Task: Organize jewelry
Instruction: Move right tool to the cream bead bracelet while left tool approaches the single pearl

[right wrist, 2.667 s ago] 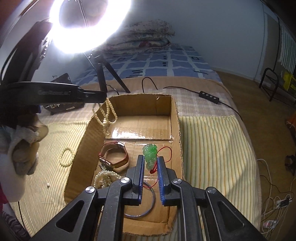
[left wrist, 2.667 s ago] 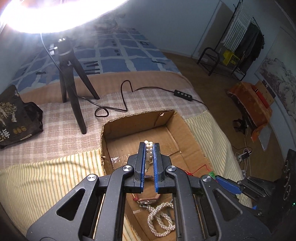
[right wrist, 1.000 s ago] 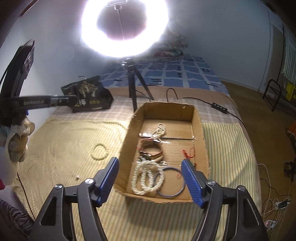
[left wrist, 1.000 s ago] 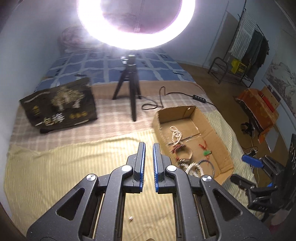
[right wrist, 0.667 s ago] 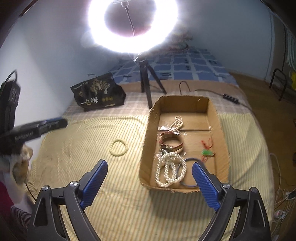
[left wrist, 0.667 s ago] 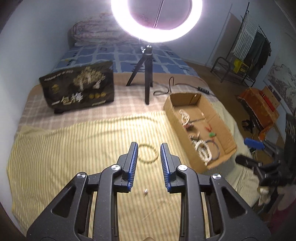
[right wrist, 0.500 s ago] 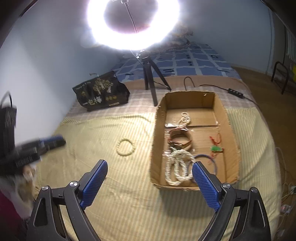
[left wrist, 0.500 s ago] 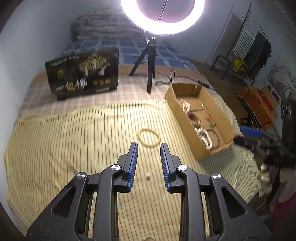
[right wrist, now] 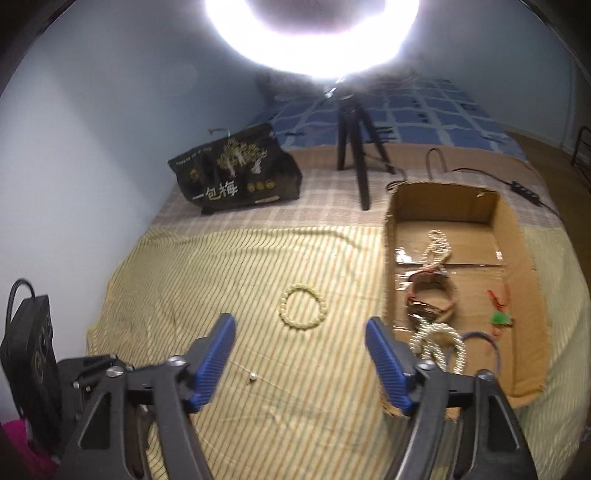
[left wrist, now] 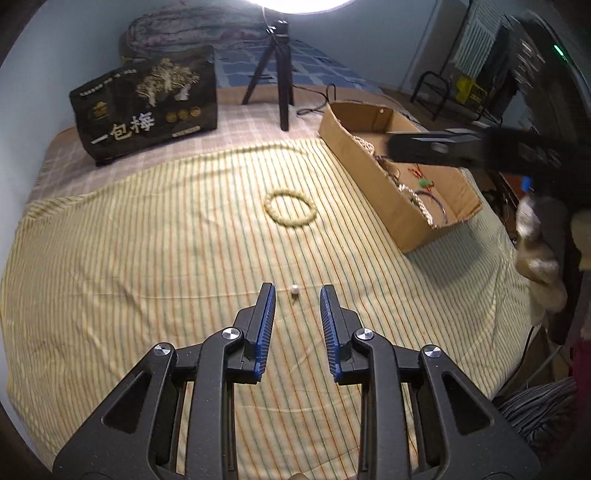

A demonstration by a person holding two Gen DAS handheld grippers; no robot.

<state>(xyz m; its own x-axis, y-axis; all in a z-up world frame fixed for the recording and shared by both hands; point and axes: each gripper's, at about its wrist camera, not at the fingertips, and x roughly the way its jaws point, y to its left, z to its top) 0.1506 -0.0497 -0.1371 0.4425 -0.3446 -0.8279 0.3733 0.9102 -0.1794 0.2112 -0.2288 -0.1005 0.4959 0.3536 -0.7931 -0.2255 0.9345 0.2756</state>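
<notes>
I see the bed under a yellow striped cloth point(left wrist: 147, 258) that fills most of both views, with a checked blanket beyond it and a blue patterned cover further back. A ring light point(right wrist: 314, 33) glares at the top of my right view, standing on a black tripod point(right wrist: 354, 155). Left of the tripod a black printed bag point(left wrist: 147, 103) stands upright on the checked blanket.

On the right side of the cloth lies the open cardboard box point(right wrist: 517, 229). Inside it I make out a strand of pearls point(right wrist: 437, 243) toward the far end, a brown band point(right wrist: 436, 299) in the middle, a looped white pearl necklace point(right wrist: 439, 347) and a thin blue bangle point(right wrist: 491, 343) at the near end, and a green pendant on red cord point(right wrist: 500, 317) by the right wall.

My right gripper point(right wrist: 299, 354) hangs over the cloth with its jaws apart and nothing between the pads; they have just been closing somewhat. The cream bead bracelet point(right wrist: 303, 311) lies flat on the cloth beyond its fingertips, left of the box and apart from it.

My left gripper point(left wrist: 295, 295) has its jaws a little apart, gripping nothing. A single small white bead point(left wrist: 294, 290) lies on the cloth right between its fingertips, touching neither.
</notes>
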